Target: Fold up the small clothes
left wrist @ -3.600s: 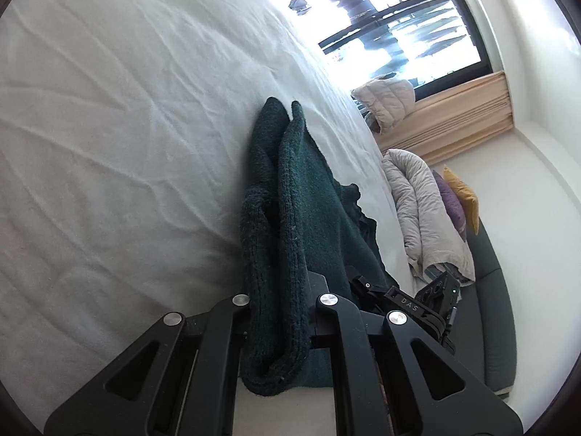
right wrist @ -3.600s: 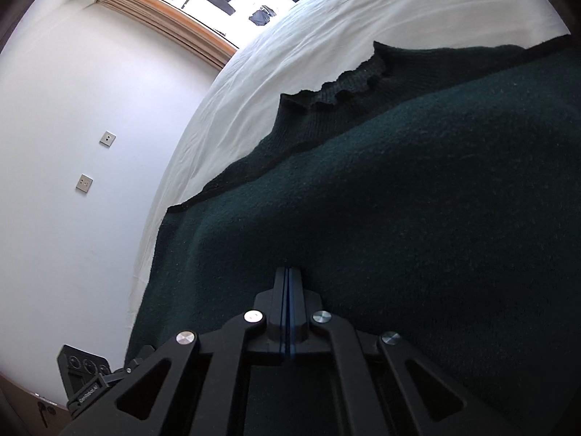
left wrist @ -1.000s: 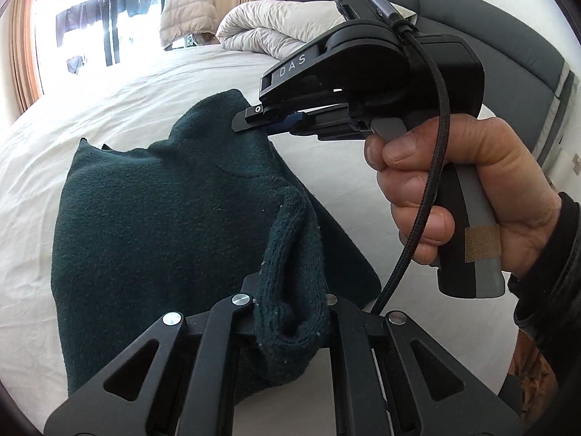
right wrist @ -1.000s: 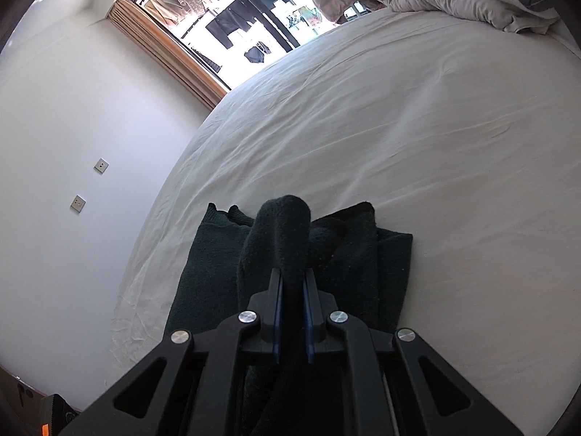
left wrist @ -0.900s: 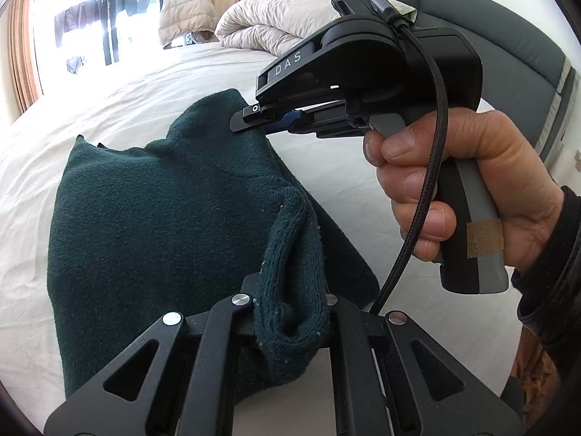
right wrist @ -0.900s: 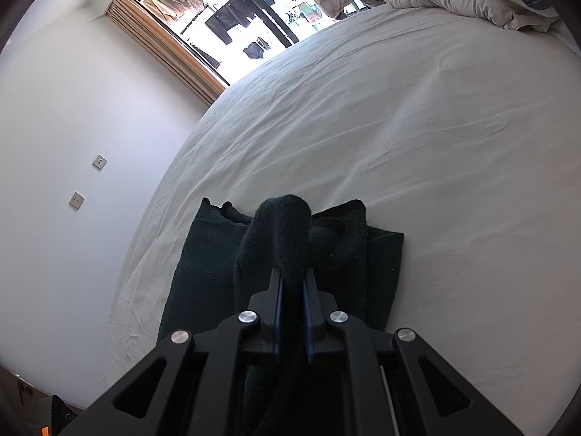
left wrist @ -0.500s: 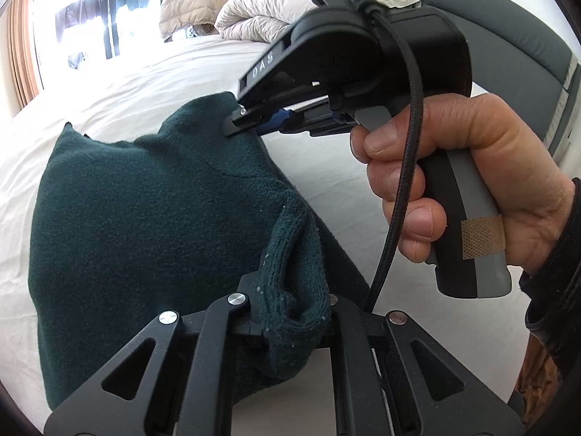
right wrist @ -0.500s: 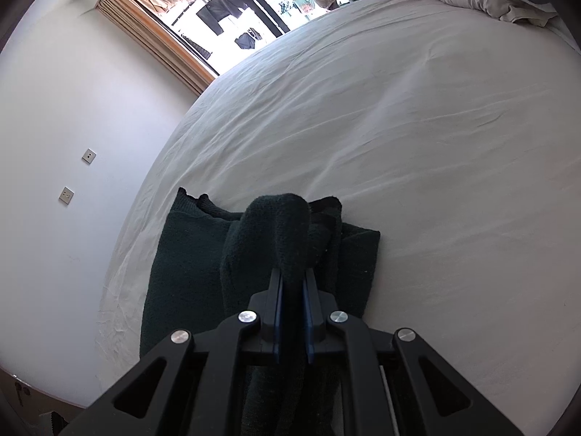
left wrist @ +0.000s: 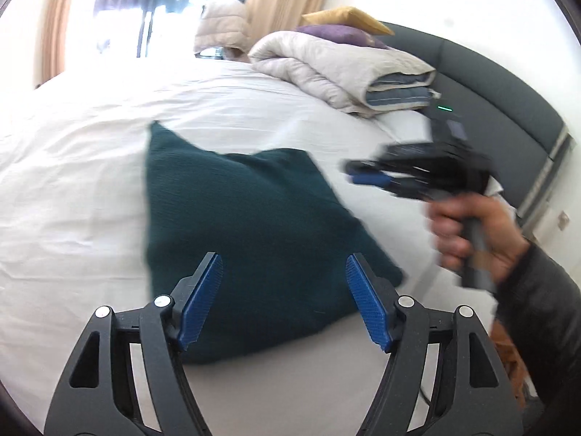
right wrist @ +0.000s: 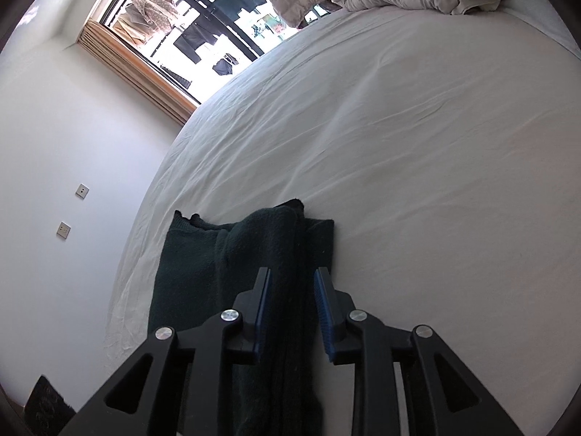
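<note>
- The dark green knitted sweater (left wrist: 250, 232) lay folded into a thick, roughly square bundle on the white bed sheet (left wrist: 72, 196), near the bed's front edge, with its top layer smooth in the left wrist view.
- In the right wrist view the same sweater (right wrist: 203, 254) showed a raised ridge of cloth along its right side, running back between the fingers of the right gripper (right wrist: 292, 309).
- The left gripper (left wrist: 283, 298) hung over the near edge of the bundle with its jaws spread wide; they had just been opening, and nothing lay between the blue pads (left wrist: 203, 298).
- The right gripper's jaws had also just been opening, and stood partly apart; the ridge of cloth ran between the pads (right wrist: 321, 309), which looked clear of it rather than pressing.
- From the left wrist view the right gripper (left wrist: 366, 178) appeared blurred, held in a person's hand (left wrist: 468, 239) just beside the bundle's right edge.
- The step in hand seemed to be releasing the fold. Done well, it would mean drawing both grippers straight back so no pad snags the knit, then pressing the ridge flat.
- A folded beige quilt (left wrist: 334, 69) sat well apart at the grey headboard (left wrist: 508, 83).
</note>
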{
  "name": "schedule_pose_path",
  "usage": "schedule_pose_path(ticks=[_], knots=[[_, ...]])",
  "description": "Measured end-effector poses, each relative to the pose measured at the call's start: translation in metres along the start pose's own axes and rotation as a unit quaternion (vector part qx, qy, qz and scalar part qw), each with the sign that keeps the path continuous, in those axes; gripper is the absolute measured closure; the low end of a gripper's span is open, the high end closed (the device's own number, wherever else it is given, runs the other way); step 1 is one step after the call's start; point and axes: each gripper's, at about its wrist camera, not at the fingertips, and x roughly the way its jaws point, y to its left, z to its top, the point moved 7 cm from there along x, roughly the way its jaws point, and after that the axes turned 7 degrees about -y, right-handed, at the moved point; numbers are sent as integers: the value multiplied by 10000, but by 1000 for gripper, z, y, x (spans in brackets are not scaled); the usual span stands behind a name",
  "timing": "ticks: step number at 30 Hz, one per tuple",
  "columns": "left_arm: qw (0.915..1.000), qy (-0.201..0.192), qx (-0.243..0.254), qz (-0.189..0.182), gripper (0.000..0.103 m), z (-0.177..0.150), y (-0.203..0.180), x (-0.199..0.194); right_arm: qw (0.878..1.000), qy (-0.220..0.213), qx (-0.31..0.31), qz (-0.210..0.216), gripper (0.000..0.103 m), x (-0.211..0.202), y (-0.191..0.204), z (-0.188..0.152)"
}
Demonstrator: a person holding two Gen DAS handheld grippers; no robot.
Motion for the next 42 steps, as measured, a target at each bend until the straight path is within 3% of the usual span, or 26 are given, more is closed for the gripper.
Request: schedule_pose_path(ticks=[4,8,13,15,17,20,24,28,34,36,40,42], knots=[[9992,113,18,380,33,6,37,6,9999,163,23,-40,64,-28,10,-45],[9978,395,58,532,33,-3,52,20,9994,327,78,-100,63,-36,14,-81],[9972,525,155,517,33,-21,49,27,9983,586,66,-21,64,-20,23,-102],[9971,513,167,536,33,-28,38,28,9978,654,87,-17,72,-13,21,-101],[9972,492,160,540,33,-27,38,28,9976,643,217,113,87,-7,16,-98],[9968,507,171,594,33,-26,37,29,9980,528,313,115,90,-5,8,-90],[9966,499,197,618,33,-22,31,37,9986,244,424,185,91,-16,0,-77],[9957,588,285,661,33,-26,29,45,9972,668,288,156,91,-4,-2,-104],[9952,649,294,667,33,-32,35,47,9959,483,712,274,91,-9,-14,-102],[9961,560,184,654,33,-28,39,43,9965,516,642,172,84,-16,-9,-98],[9972,283,171,664,33,-12,46,38,9986,-121,326,-389,73,-48,-4,-71],[9970,212,267,694,33,-2,48,42,9988,-287,382,-38,74,-50,9,-58]])
